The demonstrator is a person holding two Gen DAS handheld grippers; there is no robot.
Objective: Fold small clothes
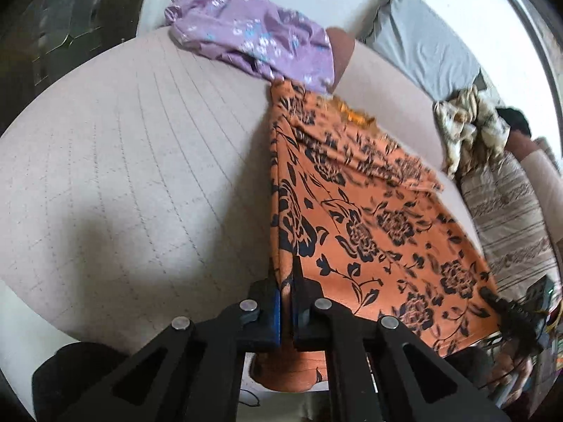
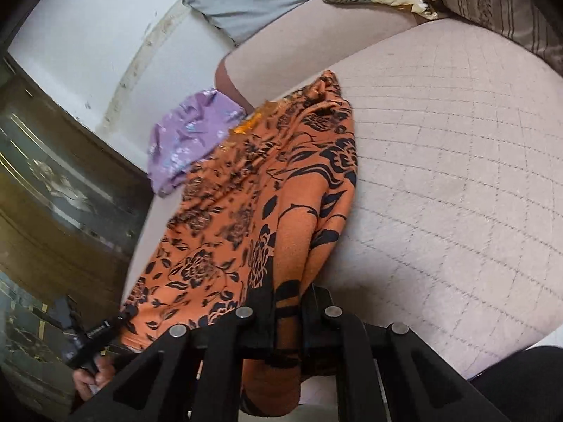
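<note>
1. Quilted pinkish bedding (image 1: 133,161) covers the whole work surface, and I use its broad bare stretch as the folding area; a grey pillow (image 1: 422,45) and a striped cushion (image 1: 510,218) sit at its far side, well apart from where I work.
2. Next in size is the orange floral garment (image 1: 369,218), the piece I am folding. Its near edge is lifted between my two tools while its far end rests on the bedding, so I judge it is being stretched flat to line up a fold.
3. Beyond it lies a purple floral garment (image 1: 253,42), touching the orange one's far end; it looks bunched, probably waiting its turn.
4. A crumpled cream patterned cloth (image 1: 468,130) lies near the cushion, out of the way.
5. My left gripper (image 1: 288,295) is clenched on the orange garment's near left corner, fabric pinched between the blue pads (image 1: 277,302).
6. My right gripper (image 2: 286,302) is likewise clamped on a gathered fold of the same garment's opposite near corner, keeping the edge taut between the two.
</note>
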